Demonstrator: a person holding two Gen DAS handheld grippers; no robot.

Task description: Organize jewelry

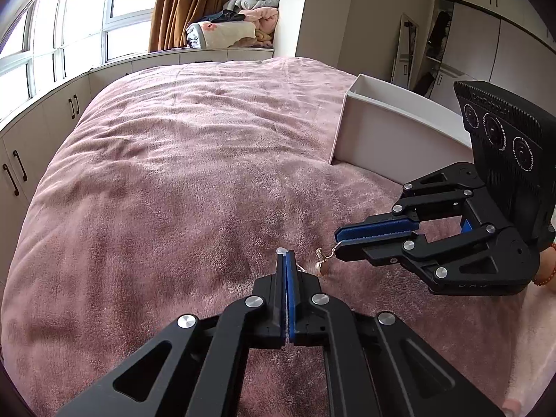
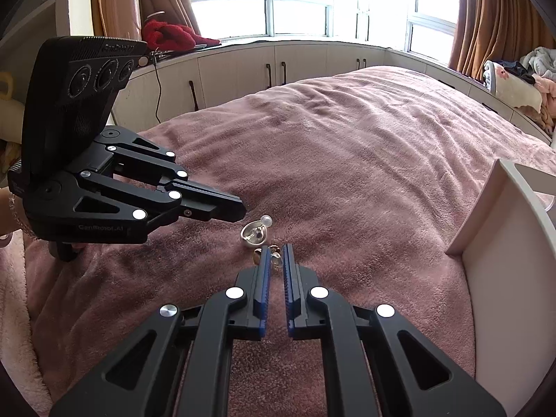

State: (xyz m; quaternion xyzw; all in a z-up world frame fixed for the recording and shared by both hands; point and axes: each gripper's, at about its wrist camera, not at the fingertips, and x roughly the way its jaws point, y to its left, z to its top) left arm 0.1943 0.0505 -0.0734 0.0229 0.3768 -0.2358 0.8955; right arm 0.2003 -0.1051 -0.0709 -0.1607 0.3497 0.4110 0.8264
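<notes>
My left gripper (image 1: 285, 255) is shut at the bottom of the left wrist view, and a clear bead pokes out at its tips. That bead tops a silver hoop earring (image 2: 255, 235), which hangs just past the left gripper (image 2: 244, 208) over the pink blanket (image 1: 173, 173). My right gripper (image 1: 337, 238) reaches in from the right and is shut on the hook of a gold earring with a pearl drop (image 1: 320, 264). In the right wrist view the gold earring (image 2: 275, 259) sits between the tips of the right gripper (image 2: 276, 252). The two earrings hang close together.
A white open box (image 1: 382, 128) stands on the bed to the right (image 2: 504, 243). Low cabinets (image 2: 278, 69) under the windows ring the bed. Folded bedding (image 1: 236, 24) lies on the sill. A wrist with a bead bracelet (image 1: 545, 278) shows behind the right gripper.
</notes>
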